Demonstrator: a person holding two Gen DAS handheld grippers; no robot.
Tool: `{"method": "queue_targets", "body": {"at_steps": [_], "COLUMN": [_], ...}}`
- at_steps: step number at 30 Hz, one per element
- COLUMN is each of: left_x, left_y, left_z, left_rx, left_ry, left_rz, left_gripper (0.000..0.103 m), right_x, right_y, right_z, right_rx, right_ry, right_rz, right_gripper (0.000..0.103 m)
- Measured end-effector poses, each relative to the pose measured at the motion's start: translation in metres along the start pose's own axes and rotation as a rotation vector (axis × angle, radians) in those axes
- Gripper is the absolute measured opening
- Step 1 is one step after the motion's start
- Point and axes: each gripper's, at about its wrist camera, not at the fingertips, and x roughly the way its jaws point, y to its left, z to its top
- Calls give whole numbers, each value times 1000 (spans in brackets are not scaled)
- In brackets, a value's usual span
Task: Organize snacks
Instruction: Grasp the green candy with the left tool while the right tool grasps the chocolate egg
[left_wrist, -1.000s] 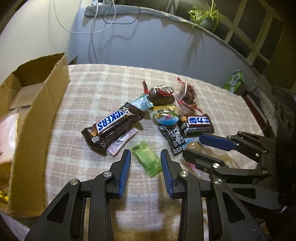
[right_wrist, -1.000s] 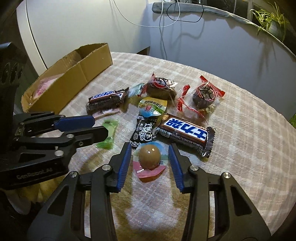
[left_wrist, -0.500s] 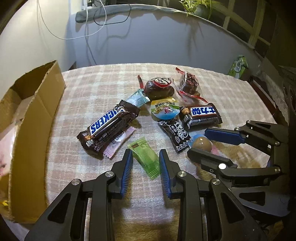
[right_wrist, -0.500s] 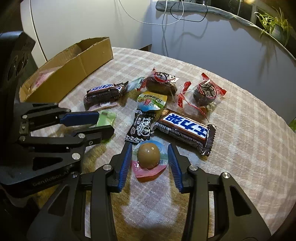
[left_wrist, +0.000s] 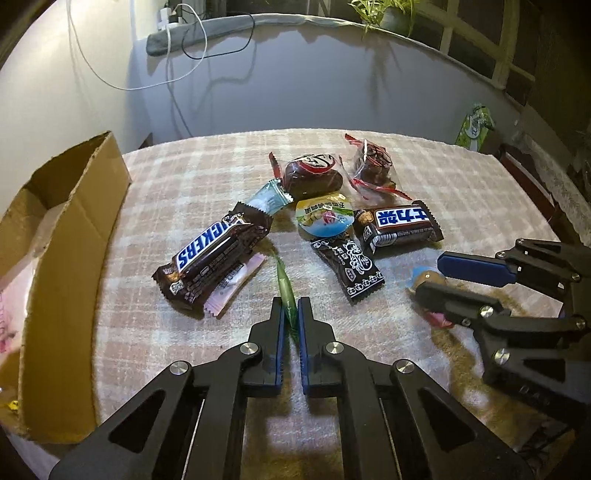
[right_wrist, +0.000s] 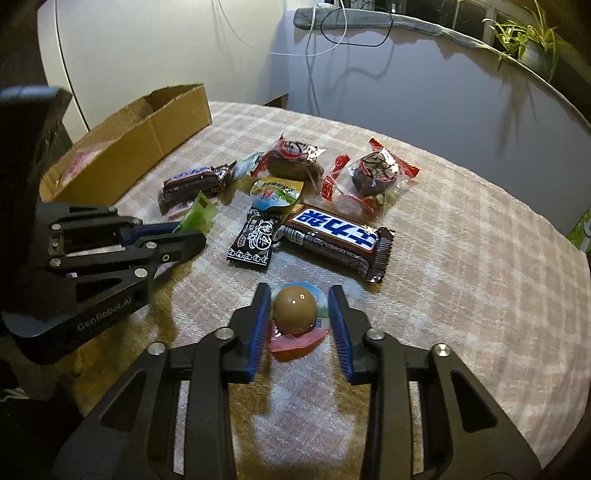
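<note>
My left gripper (left_wrist: 291, 314) is shut on a green candy wrapper (left_wrist: 285, 286), held on edge just above the cloth; the wrapper also shows in the right wrist view (right_wrist: 197, 218). My right gripper (right_wrist: 299, 308) is open around a brown egg-shaped snack in a blue and pink pack (right_wrist: 295, 306); its pads stand close on either side, a small gap showing. Beyond lie a Snickers bar (left_wrist: 214, 258), a second chocolate bar (left_wrist: 399, 225), a black sachet (left_wrist: 347, 266), a jelly cup (left_wrist: 325, 218) and two red-tied cakes (left_wrist: 312, 175).
An open cardboard box (left_wrist: 55, 229) stands at the table's left edge with a pink pack inside. A pink sachet (left_wrist: 236, 284) lies under the Snickers bar, and a pale blue candy (left_wrist: 267, 199) lies behind it. The checked tablecloth (left_wrist: 184, 177) covers the round table.
My left gripper has shut on the green candy and turned it on edge. My right gripper's jaws have narrowed around the egg snack.
</note>
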Motion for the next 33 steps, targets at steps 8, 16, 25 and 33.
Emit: {"method": "queue_targets", "body": {"at_steps": [8,16,25,33], "left_x": [-7,-27,-19,-4], "left_y": [3,6,6,6], "left_z": [-5,-2,-1,0], "left_rx": [-31,-60,-49,-27], "left_ry": [-3,-54,-34,3], "left_rz": [-23,-48,-42,-4], "left_gripper": [4,4,15,25], "right_x": [-3,-15,-19,-18], "right_y": [-1,-4,-6,-6], "right_z": [-5,-10,-10,-11], "right_rx": [20,40,49,47], "right_ry": [-13,-35,-37,-30], "right_rz": [10,10,3,9], "right_gripper": [28,26,24,24]}}
